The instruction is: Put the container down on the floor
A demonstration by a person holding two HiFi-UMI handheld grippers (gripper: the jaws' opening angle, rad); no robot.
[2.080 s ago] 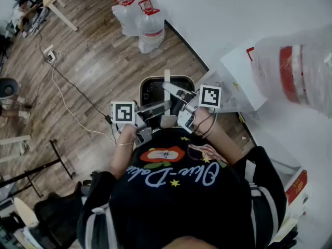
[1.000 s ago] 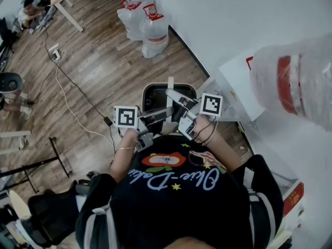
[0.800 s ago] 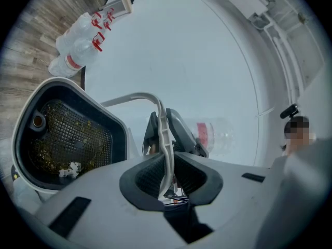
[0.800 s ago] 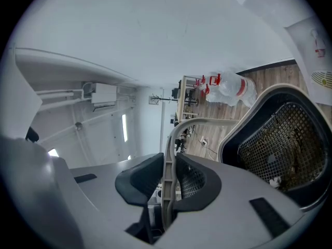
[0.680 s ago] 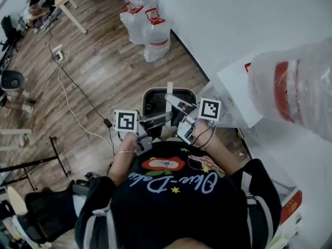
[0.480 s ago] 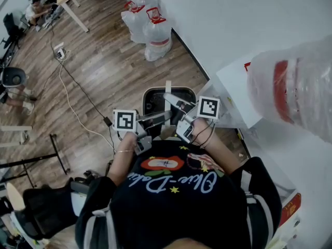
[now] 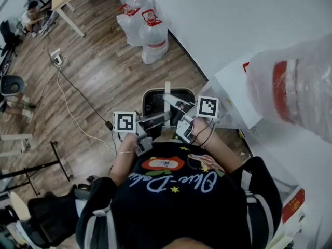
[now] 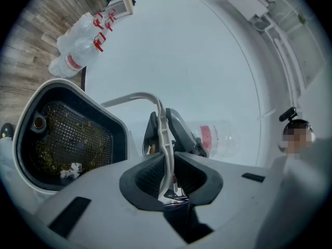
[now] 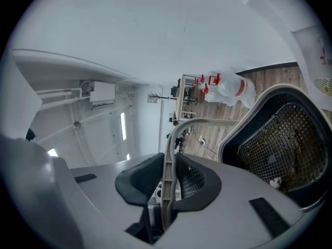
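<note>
Left gripper (image 7: 155,118), right gripper (image 7: 176,104), head view: both clamped on thin pale hoop handle (image 7: 167,90) of grey-rimmed, black-lined mesh container (image 7: 150,100). Held up before the body, over brown wood-plank floor (image 7: 98,71), near corner of white table (image 7: 233,84).

Left gripper view: left gripper (image 8: 167,173) pinched narrow on handle (image 8: 162,134); container (image 8: 78,93) at left, debris on mesh.

Right gripper view: right gripper (image 9: 167,183) likewise closed on handle (image 9: 168,154); container (image 9: 236,131) at right.

Apparently lifted and carried; lowering to floor and release not yet done.

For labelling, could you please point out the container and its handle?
container (image 8: 67,93): left gripper view, black inner wall.
handle (image 9: 207,120): right gripper view, arched top strip.
</note>
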